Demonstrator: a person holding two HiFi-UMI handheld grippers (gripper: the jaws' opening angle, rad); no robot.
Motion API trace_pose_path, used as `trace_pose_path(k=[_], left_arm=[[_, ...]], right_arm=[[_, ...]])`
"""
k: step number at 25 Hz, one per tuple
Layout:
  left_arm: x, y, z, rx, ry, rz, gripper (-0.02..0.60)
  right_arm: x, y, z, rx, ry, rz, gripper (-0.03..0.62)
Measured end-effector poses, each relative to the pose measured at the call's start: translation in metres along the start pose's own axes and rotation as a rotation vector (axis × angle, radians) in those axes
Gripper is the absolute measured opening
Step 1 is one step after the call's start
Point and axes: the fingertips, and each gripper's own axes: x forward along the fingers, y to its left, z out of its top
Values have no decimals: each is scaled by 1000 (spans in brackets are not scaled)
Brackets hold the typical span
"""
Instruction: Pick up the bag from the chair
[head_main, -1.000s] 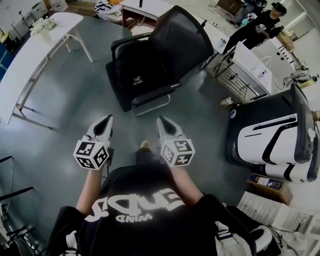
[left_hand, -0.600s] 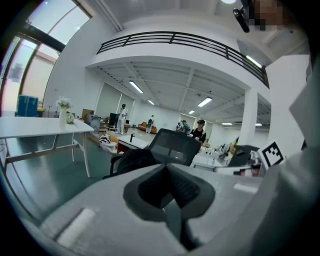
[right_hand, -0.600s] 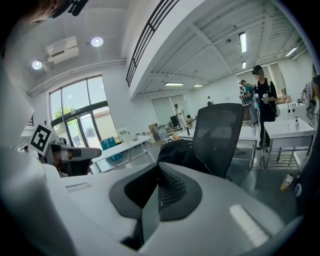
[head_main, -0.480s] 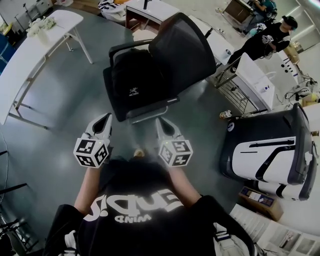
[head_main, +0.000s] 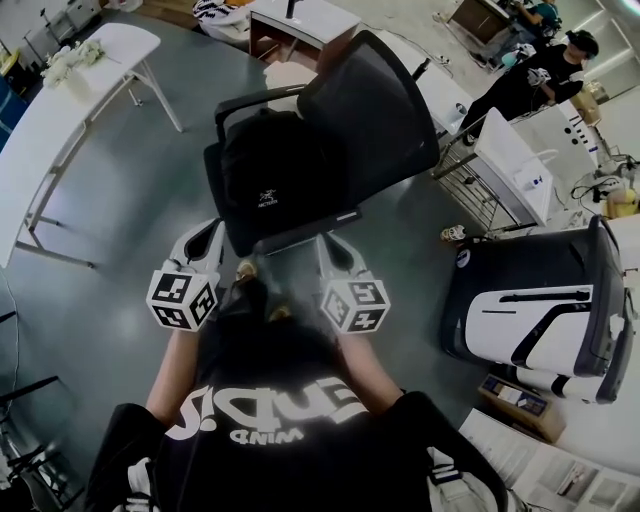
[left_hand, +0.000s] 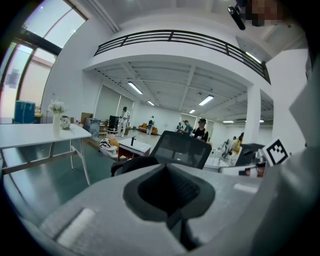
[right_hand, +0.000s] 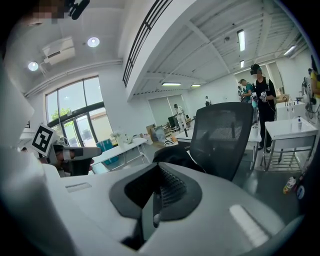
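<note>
A black bag (head_main: 268, 172) with a small white logo lies on the seat of a black office chair (head_main: 372, 108) with a mesh back. Both grippers are held side by side just short of the seat's front edge. My left gripper (head_main: 208, 240) is shut and empty, by the seat's left front corner. My right gripper (head_main: 336, 250) is shut and empty too, by the right front corner. Over the closed left gripper (left_hand: 169, 190) in its own view show the bag (left_hand: 134, 164) and the chair back (left_hand: 181, 149). The right gripper (right_hand: 157, 194) points at the bag (right_hand: 173, 153) beside the chair back (right_hand: 223, 132).
A long white table (head_main: 62, 112) stands to the left. A black and white machine (head_main: 540, 292) stands at the right, with a white desk (head_main: 512, 152) and a person in black (head_main: 532, 78) beyond it. Another white desk (head_main: 300, 18) stands behind the chair.
The person has walked toward the chair. Both grippers, still shut, have come from well short of the seat to its front edge.
</note>
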Motion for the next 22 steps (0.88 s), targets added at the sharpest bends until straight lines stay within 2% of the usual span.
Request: trace_pose_path(k=[8, 13, 17, 22], left_arm=[[51, 35, 29, 30, -1, -55, 2], [78, 54, 40, 23, -17, -76, 6], [98, 71, 42, 6, -6, -67, 154], [121, 88, 43, 19, 24, -60, 297]], right_arm=[[50, -12, 34, 10, -35, -53, 2], [76, -16, 43, 19, -35, -63, 2], [94, -19, 46, 24, -28, -66, 2], [110, -21, 48, 40, -18, -73, 2]])
